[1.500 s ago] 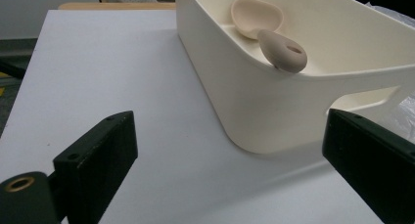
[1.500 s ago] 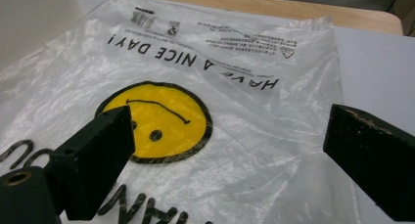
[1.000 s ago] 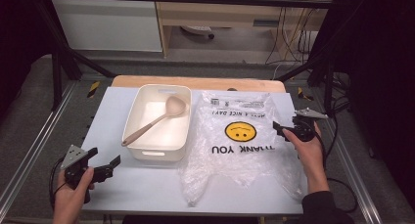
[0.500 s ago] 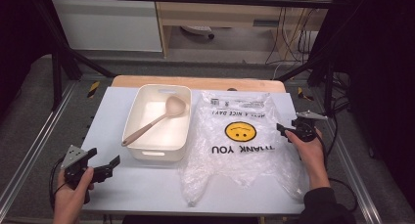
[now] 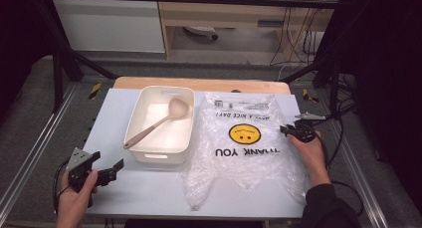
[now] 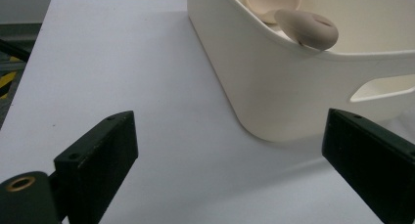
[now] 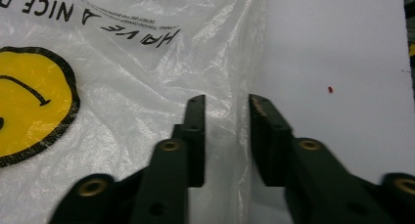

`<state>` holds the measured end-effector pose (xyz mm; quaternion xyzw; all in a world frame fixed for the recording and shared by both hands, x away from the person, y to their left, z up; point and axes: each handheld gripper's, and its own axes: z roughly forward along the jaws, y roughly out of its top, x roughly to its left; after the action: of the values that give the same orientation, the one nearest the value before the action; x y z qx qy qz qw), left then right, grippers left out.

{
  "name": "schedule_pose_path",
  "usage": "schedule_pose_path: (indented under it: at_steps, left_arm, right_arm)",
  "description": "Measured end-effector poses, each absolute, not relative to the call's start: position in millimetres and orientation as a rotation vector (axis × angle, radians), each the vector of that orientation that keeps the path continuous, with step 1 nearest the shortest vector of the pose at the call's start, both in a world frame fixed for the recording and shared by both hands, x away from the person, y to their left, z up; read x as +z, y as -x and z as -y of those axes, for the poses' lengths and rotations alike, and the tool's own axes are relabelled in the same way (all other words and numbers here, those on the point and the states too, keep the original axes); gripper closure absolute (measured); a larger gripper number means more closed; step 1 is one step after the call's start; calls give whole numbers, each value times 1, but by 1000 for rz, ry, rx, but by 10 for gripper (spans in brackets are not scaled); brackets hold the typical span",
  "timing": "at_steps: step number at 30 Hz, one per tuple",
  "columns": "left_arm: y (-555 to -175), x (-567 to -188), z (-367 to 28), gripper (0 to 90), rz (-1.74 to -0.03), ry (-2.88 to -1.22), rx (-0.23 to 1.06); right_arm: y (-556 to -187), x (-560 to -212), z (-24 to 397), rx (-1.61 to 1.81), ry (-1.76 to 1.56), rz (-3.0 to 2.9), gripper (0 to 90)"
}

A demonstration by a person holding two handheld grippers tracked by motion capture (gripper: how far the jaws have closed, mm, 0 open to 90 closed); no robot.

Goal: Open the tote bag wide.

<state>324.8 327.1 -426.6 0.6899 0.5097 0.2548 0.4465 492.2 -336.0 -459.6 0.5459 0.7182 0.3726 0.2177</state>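
A clear, crinkled plastic bag point(image 7: 147, 87) printed with a yellow smiley face is laid flat on the desk point(image 7: 342, 62); its side edge is caught between the narrowed jaws.

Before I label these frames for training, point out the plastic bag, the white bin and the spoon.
plastic bag point(image 5: 244, 161): high view, on the clear film below the smiley print.
white bin point(image 5: 158, 157): high view, on its near wall.
spoon point(image 5: 178, 107): high view, on its bowl, inside the bin.

A ladle point(image 5: 155, 122) is laid slantwise in a plastic bin point(image 5: 160, 151) on the table point(image 5: 109, 113), a plastic bag point(image 5: 244, 153) is spread just right of it, with the right gripper point(image 5: 284, 130) parked at the bag's right edge.
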Motion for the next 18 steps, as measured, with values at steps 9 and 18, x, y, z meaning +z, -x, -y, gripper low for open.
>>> schedule_pose_path:
  at_steps: [9, 18]
  left_arm:
    - [-324, -425, -327, 62, -1255, -1712, 635]
    - [-324, -425, -327, 62, -1254, -1712, 633]
  right_arm:
    - [-490, -459, 337, 1052, -1561, -1960, 900]
    - [-487, -455, 351, 1020, -1609, -1860, 900]
